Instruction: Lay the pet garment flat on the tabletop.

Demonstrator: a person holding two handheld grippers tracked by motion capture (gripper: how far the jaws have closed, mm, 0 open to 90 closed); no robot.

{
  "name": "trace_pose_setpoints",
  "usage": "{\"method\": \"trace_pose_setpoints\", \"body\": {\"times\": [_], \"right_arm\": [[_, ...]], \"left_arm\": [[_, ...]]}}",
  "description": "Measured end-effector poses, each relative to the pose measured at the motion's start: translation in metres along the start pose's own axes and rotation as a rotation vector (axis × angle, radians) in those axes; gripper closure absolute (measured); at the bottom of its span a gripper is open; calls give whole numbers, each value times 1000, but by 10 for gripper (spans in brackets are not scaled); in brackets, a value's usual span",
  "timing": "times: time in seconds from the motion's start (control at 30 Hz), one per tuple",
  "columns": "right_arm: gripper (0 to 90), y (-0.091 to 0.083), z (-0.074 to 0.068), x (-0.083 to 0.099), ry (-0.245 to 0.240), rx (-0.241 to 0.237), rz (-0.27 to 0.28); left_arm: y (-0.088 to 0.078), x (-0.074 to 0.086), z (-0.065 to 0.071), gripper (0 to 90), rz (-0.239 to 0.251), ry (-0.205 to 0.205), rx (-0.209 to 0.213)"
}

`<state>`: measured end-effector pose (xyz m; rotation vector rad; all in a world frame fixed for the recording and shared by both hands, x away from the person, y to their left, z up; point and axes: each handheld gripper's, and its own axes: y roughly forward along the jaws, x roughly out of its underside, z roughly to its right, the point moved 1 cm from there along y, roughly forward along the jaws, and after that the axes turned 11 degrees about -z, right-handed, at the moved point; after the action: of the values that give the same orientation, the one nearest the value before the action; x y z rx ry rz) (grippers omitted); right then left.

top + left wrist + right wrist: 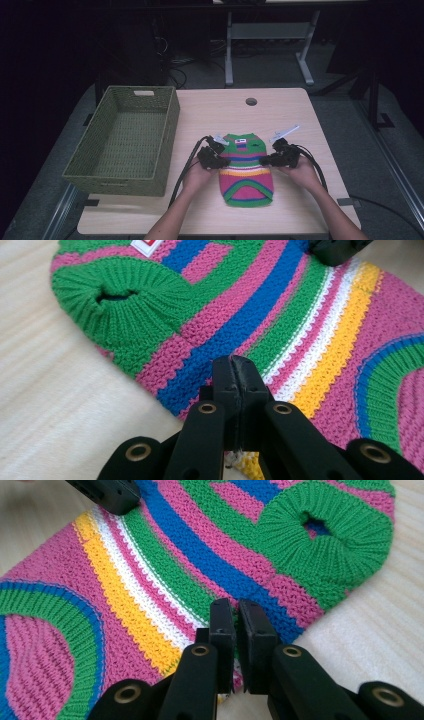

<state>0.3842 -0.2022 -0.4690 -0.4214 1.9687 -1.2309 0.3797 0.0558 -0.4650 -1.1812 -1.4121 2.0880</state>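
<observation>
In the high view, a small striped knitted sweater (pixel 246 167) is seen lying flat on the desk (pixel 295 107), near its front edge, with a woven green basket (pixel 127 142) standing empty just beside it at the left. The left claw (pixel 218 159) is set at the sweater's left side edge and the right claw (pixel 265 160) at its right side edge, each held in a hand. If the garment is meant to be lifted toward the basket, uneven raising of the 2 sides could let it sag or twist, and the basket's near wall could be caught by a hanging hem.

In the left gripper view, the left claw (pixel 239 371) is seen fully closed, its jaws pressed together at the edge of the sweater (pixel 280 315), where a thin fold of knit appears to be pinched. Only the border seems to be held, so the loose stitches could be pulled out of the grip or stretched under the garment's weight.

In the right gripper view, the right claw (pixel 240 614) is nearly closed at the opposite edge of the sweater (pixel 200 545), with a narrow slit left between the jaws. Whether knit is actually gripped there cannot be told; if it is not, that side would be dropped when raised.
</observation>
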Motion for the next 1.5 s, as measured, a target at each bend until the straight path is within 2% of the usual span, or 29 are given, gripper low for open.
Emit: {"method": "trace_pose_setpoints", "body": {"times": [0.2,0.43,0.53,0.63,0.87,1.1,1.2,1.37,1.43,1.5], "right_arm": [[841,2,5,-3,31,-1,27],[837,4,8,-3,50,-11,46],[828,4,8,-3,44,-9,49],[817,4,8,-3,53,-20,50],[793,3,7,-3,47,-19,49],[766,2,8,-3,48,-23,51],[732,-1,7,-3,47,-18,56],[702,-4,6,-3,40,-37,82],[680,-7,4,-3,38,-54,90],[673,-9,3,-3,28,-49,96]], "left_arm": [[1,-4,-3,886,-2,-1,-36],[1,-4,-8,872,10,-25,-34],[1,-4,-7,865,9,-23,-39],[0,-4,-5,853,1,-7,-60],[0,-4,-4,814,2,-15,-73],[-1,-4,-4,787,3,-19,-75],[-5,-5,-2,767,28,-26,-33],[-9,-6,3,754,33,-9,-35],[-10,-6,4,738,44,-14,-24],[-12,-5,6,722,61,-13,-24]]}}
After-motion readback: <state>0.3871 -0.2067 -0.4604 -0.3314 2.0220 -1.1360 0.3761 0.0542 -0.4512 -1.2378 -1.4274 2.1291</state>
